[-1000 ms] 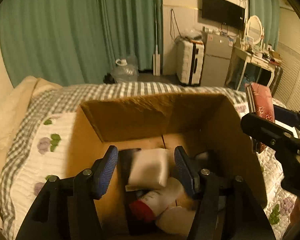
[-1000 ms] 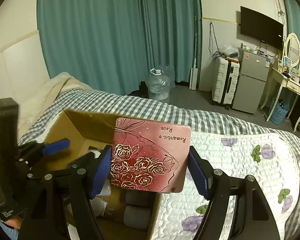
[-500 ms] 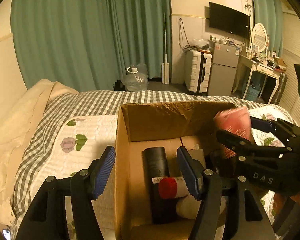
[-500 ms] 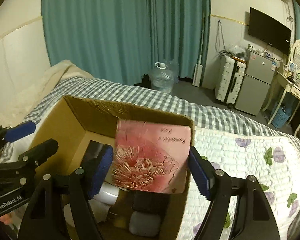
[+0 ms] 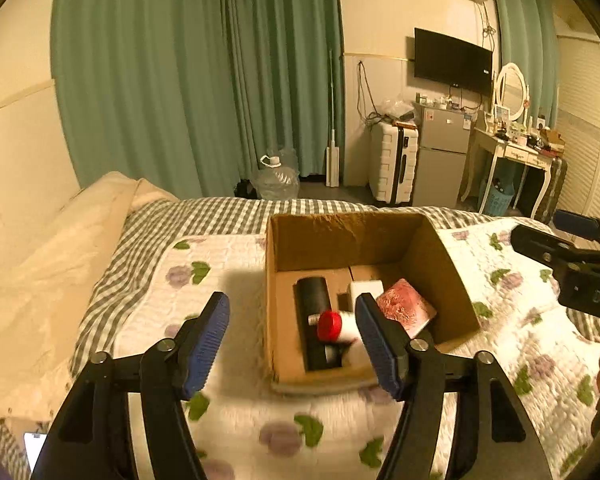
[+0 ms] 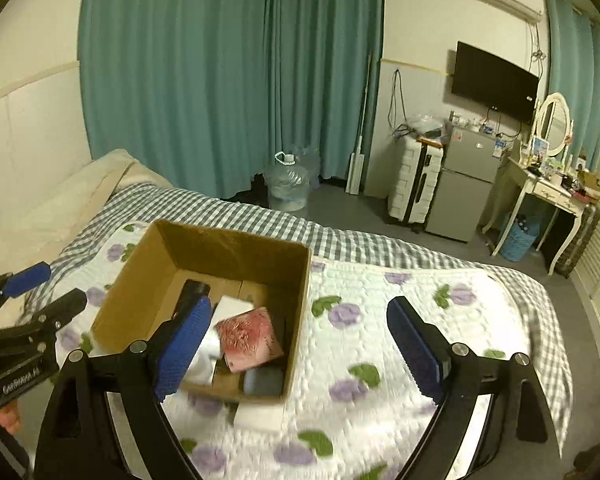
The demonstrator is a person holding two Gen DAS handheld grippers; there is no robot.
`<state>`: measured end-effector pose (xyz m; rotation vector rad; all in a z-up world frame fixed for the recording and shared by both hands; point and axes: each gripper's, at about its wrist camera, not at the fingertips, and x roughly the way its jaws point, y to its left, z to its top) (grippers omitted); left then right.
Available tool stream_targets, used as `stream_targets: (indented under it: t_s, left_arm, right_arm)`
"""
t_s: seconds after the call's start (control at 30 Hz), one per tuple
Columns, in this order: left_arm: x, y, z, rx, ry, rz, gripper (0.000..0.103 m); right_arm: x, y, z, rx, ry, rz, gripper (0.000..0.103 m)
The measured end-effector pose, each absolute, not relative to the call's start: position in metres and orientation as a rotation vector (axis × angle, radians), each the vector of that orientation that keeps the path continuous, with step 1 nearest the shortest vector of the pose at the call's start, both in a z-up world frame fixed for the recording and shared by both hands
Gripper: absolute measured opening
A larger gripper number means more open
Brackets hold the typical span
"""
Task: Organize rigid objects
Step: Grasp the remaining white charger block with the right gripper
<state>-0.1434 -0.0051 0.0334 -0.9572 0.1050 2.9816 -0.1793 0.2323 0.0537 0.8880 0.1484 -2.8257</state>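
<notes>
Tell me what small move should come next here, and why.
Probably draw the right tongs back from the cardboard box. They stand open and empty, and the red rose box already lies tilted inside on the other items. The left tongs are open and empty too.

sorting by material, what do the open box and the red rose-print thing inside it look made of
Open box: corrugated cardboard, matte brown, with creased walls. Red rose-print box: probably printed card or tin; the flat decorated face is blurred, so this is uncertain.
</notes>
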Motion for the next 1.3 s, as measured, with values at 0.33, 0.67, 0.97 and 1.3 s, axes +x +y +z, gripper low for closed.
stream_targets:
  t_s: [0.33, 0.67, 0.97, 1.3]
  left_arm:
    - [-0.103, -0.017, -0.008, -1.026, 0.091, 2.985, 0.071]
    - [-0.118, -0.008, -0.084, -1.239, 0.146, 2.951, 0.071]
    - [-0.139, -0.021, -0.112, -1.385, 0.069, 2.932, 0.071]
    - [-0.14, -0.023, -0.117, -1.413, 0.039, 2.912, 0.071]
  right_arm:
    - [-0.127, 0.232, -0.006, 0.996, 0.047, -2.761, 0.091]
    - [-0.155, 0.215, -0.093, 1.209, 0.122, -2.707, 0.091]
    - [-0.177, 0.208, -0.125, 1.273, 0.109, -2.67, 0.089]
    - [-0.195, 0.204, -0.139, 1.299, 0.105, -2.671, 0.077]
